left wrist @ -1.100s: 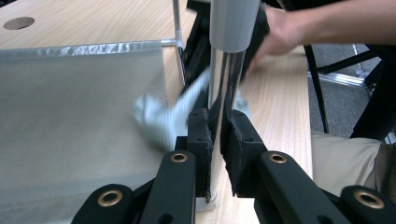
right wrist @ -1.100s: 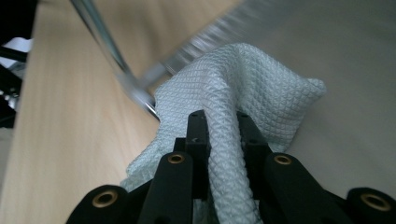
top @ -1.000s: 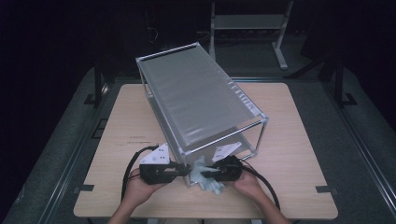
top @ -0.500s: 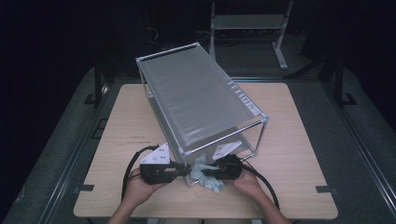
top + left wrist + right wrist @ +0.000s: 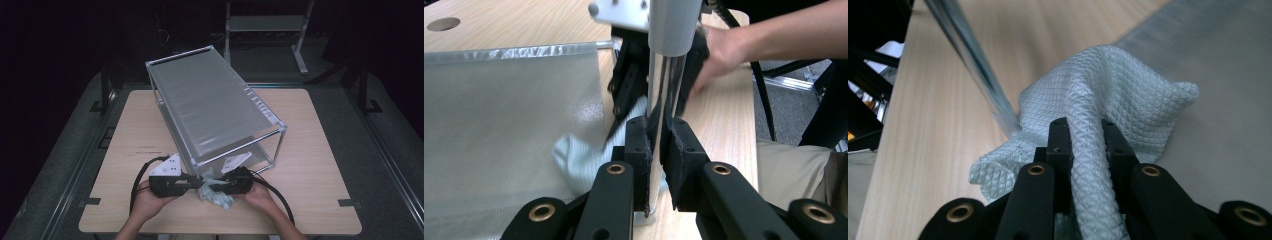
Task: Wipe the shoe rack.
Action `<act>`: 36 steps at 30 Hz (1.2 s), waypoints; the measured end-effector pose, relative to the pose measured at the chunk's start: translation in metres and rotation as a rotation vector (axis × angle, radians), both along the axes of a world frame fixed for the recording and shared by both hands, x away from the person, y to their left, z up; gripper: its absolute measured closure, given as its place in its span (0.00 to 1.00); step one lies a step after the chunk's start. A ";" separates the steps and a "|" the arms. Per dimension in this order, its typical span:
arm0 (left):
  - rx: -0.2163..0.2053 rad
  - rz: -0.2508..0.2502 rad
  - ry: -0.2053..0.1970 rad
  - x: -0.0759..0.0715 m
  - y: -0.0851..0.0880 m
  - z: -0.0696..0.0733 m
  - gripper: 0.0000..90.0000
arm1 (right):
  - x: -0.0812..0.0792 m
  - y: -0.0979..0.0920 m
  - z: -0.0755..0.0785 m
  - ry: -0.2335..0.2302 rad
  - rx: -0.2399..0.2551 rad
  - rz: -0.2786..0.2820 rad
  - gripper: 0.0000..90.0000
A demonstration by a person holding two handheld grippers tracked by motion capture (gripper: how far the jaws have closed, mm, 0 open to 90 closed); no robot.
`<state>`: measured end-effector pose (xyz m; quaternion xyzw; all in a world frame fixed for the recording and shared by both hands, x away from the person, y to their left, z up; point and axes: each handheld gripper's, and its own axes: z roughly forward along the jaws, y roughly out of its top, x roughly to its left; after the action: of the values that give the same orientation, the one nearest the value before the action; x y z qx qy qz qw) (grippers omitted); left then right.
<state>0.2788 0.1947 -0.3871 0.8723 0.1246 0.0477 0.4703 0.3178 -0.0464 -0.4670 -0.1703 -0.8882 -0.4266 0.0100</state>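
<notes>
**Both tools clamped at the rack's near corner**

The left tool (image 5: 656, 150) is closed on the upright metal post (image 5: 664, 95) at the near corner of the rack (image 5: 220, 110). The right tool (image 5: 1087, 145) pinches a fold of the pale cloth (image 5: 1108, 85), which lies bunched on the wooden surface (image 5: 310, 150) against that post, between the two hands.

We found the metal rack (image 5: 215, 112) taking up the middle of the table (image 5: 310, 200), lying on a slant. Right of the rack the tabletop lay open, and so did the left side behind our hands. At the rack's near corner its upright post (image 5: 669, 75) and the bunched cloth (image 5: 216, 192) stood between our two grippers, leaving little room.
</notes>
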 end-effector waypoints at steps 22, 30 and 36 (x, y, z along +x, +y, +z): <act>-0.005 0.010 0.000 -0.001 0.007 0.000 0.90 | 0.005 -0.116 0.008 -0.071 -0.111 -0.274 0.87; -0.007 0.011 0.002 -0.001 0.008 -0.001 0.90 | 0.004 -0.112 0.008 -0.097 -0.123 -0.283 0.87; -0.008 0.007 0.002 0.000 0.007 -0.001 0.90 | 0.003 -0.135 0.007 -0.131 -0.162 -0.382 0.87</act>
<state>0.2784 0.2014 -0.3880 0.8699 0.1286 0.0479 0.4737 0.3211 -0.1818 -0.4596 -0.3074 -0.8701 -0.3579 -0.1425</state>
